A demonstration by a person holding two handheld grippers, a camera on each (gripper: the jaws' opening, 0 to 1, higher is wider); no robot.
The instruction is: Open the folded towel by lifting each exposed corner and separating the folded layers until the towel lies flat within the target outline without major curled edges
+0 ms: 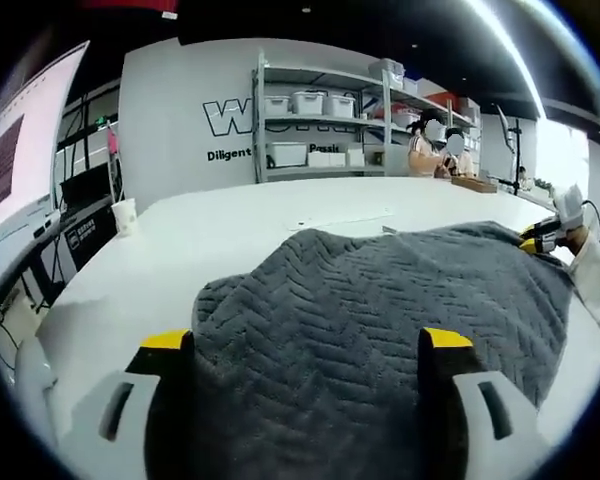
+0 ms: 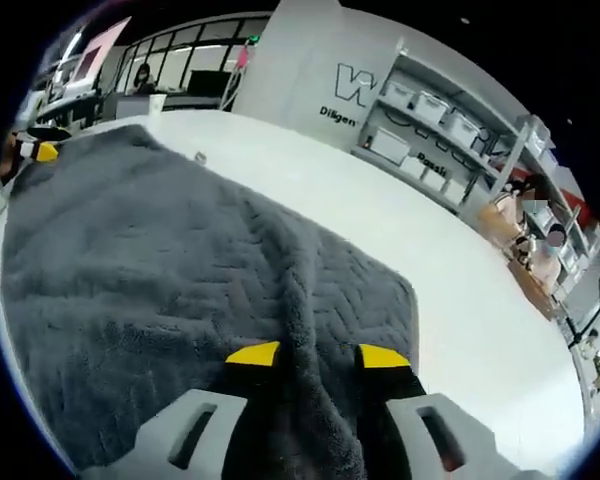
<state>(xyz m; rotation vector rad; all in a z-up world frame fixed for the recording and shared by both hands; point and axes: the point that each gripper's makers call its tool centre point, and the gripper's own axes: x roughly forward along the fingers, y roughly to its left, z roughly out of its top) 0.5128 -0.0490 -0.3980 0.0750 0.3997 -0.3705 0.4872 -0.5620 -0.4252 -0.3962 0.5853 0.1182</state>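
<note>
I see the grey towel (image 1: 380, 310) spread over the white table (image 1: 230, 225), herringbone weave, mostly opened out but still rumpled, with a raised ridge running toward the far side in the right gripper view.

Left gripper (image 1: 307, 345): jaws spread wide, yellow tips sitting over the towel's near edge, nothing between them that I can call a grip.

Right gripper (image 2: 317, 356): jaws pulled in close, pinching a raised fold of the towel (image 2: 180, 280) between the yellow tips.

In the left gripper view, the other gripper (image 1: 550, 232) shows at the towel's far right edge with a sleeve behind it.

Near-left towel corner lies flat on the table. A white cup (image 1: 125, 215) stands on the far left of the table, well apart from the towel. Shelving with bins (image 1: 320, 125) lines the back wall; people sit near it.
</note>
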